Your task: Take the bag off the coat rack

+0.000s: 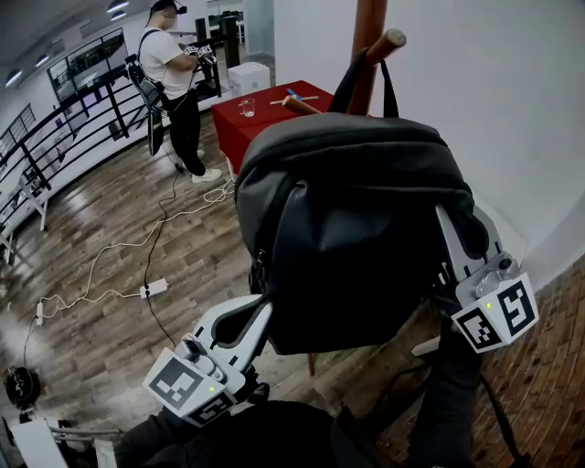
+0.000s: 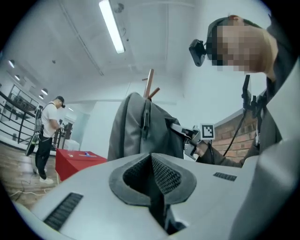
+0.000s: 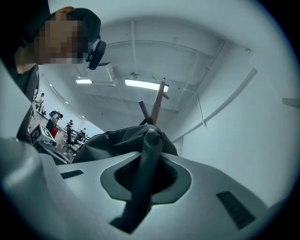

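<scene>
Wood floor (image 1: 110, 228), white wall, red table (image 1: 265, 114) at the back.

Right claw (image 3: 147, 154): pinched on a dark strap (image 3: 143, 187) of the bag (image 1: 356, 228), at its right side.

Left claw (image 2: 152, 161): pressed together, nothing seen between; set at the bag's lower left edge, contact uncertain.

Bag: grey backpack, hung by its top loop (image 1: 390, 87) on a peg (image 1: 388, 41) of the coat rack (image 1: 366, 27).

Step in hand, as judged: hold taken, bag not yet off.

Next move would call for lifting to slacken the loop, then drawing it past the upturned peg tip.
</scene>
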`<state>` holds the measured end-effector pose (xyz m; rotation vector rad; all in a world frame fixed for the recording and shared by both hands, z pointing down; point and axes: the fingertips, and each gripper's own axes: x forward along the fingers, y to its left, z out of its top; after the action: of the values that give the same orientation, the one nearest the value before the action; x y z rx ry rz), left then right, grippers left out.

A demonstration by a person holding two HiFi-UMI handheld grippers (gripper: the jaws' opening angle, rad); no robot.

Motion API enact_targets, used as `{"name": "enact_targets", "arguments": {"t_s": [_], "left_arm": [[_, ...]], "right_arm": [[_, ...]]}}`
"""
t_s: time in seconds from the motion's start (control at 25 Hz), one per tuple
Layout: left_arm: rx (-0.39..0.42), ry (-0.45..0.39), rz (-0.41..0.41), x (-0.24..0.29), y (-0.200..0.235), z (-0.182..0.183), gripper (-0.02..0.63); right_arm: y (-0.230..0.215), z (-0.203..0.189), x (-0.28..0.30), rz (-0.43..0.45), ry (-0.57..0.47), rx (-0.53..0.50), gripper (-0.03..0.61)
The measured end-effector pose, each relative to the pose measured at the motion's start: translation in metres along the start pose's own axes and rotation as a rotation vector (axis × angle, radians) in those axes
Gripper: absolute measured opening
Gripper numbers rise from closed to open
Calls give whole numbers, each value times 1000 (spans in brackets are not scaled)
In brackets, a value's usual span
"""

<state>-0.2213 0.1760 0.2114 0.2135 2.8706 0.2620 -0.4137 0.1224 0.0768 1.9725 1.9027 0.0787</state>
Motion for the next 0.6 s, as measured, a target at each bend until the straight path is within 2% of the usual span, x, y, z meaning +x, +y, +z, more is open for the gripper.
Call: {"name": "enact_targets", "arguments": {"t_s": [0.12, 0.2, 0.28, 0.4, 0.48, 0.6], "left_arm": [[57, -44, 92, -6, 21, 25, 22], [86, -67, 132, -7, 32, 39, 117], [113, -87, 143, -5, 38, 51, 172], [165, -97, 131, 6, 42, 61, 235], [171, -73, 106, 17, 47, 63, 269], [67, -47, 26, 23, 49, 68, 290]], "right_arm": [[0, -1, 1, -1, 1, 3, 40], [-1, -2, 0, -5, -4, 9, 40], [-2, -2, 0, -8, -7, 10, 40], [-1, -4, 1, -6, -2, 0, 40], [-2, -7, 2, -13, 7, -10, 40], [-5, -10, 3, -13, 15, -17, 40]]}}
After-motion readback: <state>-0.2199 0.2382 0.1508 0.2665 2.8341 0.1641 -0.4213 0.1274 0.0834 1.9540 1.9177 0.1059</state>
